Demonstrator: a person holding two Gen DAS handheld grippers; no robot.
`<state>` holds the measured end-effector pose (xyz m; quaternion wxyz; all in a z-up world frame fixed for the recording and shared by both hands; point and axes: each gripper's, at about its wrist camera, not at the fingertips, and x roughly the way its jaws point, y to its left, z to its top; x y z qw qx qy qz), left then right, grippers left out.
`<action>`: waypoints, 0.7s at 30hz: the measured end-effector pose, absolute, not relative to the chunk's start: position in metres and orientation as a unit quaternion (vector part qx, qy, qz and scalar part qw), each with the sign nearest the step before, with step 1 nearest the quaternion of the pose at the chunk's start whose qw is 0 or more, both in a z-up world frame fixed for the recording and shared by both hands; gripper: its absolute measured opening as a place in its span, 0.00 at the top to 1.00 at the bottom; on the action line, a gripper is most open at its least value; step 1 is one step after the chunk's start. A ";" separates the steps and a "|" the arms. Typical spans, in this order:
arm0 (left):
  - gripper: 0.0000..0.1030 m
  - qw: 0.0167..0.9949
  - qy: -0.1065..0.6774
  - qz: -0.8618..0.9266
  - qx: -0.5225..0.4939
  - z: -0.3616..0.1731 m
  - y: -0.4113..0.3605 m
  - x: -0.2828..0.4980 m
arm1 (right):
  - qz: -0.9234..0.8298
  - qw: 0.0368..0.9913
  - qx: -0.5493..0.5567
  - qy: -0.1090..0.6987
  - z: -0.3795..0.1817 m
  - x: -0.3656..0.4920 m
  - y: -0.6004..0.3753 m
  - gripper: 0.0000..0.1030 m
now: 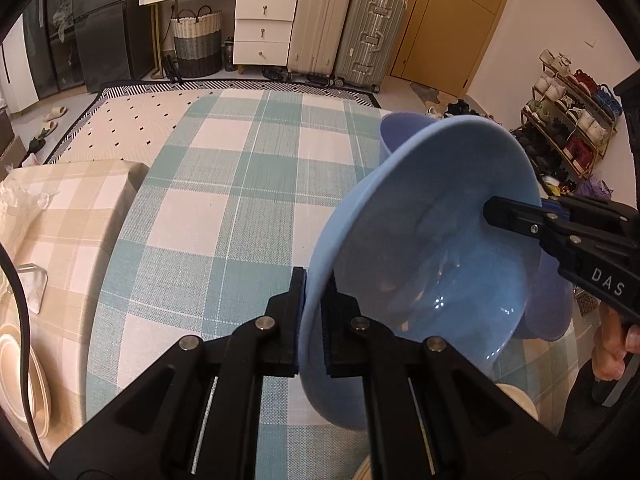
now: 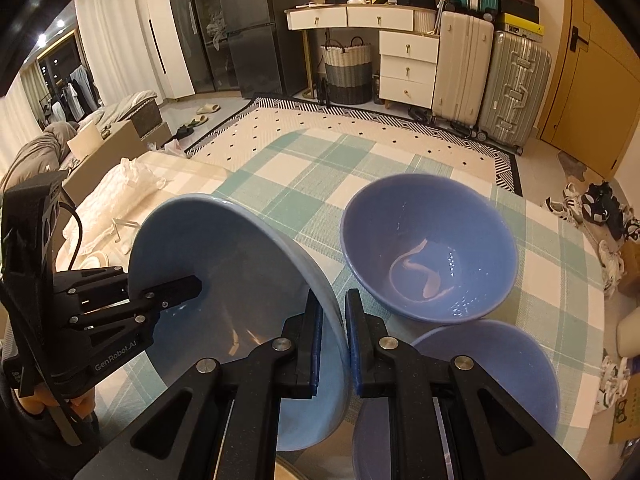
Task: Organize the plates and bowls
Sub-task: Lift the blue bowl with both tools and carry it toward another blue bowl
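1. Both grippers clamp one light blue bowl (image 2: 240, 280) by opposite sides of its rim: the left gripper (image 1: 316, 320) has its pads pressed on the rim nearest its camera, one finger outside and one inside; the right gripper (image 2: 332, 336) bites the facing edge the same way
2. That light blue bowl is tilted steeply, its opening turned sideways, held above the checked tablecloth (image 1: 224, 200) and resting on nothing that can be seen; it holds nothing
3. Blue bowls counted: three. Besides the held one, two darker, periwinkle bowls show in the right wrist view
4. One periwinkle bowl (image 2: 430, 248) sits upright on the cloth just beyond the right gripper, with only a pale curved smear or reflection at its bottom; I cannot tell which
5. A second periwinkle bowl (image 2: 500, 372) sits nearer, partly hidden under the right gripper's finger, just beside the first; whether they touch is unclear; nothing shows inside it
6. Cream plates (image 1: 24, 376) are stacked at the left edge of the left wrist view, on a beige checked cloth (image 1: 76, 216); their count is hard to read, at least two rims
7. A person's hand (image 1: 612, 348) grips the right gripper's handle at the far right of the left wrist view
8. Farther off stand two suitcases (image 1: 348, 28), a white drawer unit (image 1: 264, 28) and a woven basket (image 1: 197, 42)
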<state>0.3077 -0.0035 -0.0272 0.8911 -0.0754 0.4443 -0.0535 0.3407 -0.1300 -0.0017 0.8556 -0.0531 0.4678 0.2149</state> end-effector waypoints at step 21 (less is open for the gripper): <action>0.95 0.910 0.404 -0.092 -0.020 0.038 -0.083 0.283 | 0.176 0.889 0.000 0.424 0.061 0.288 -0.204 0.88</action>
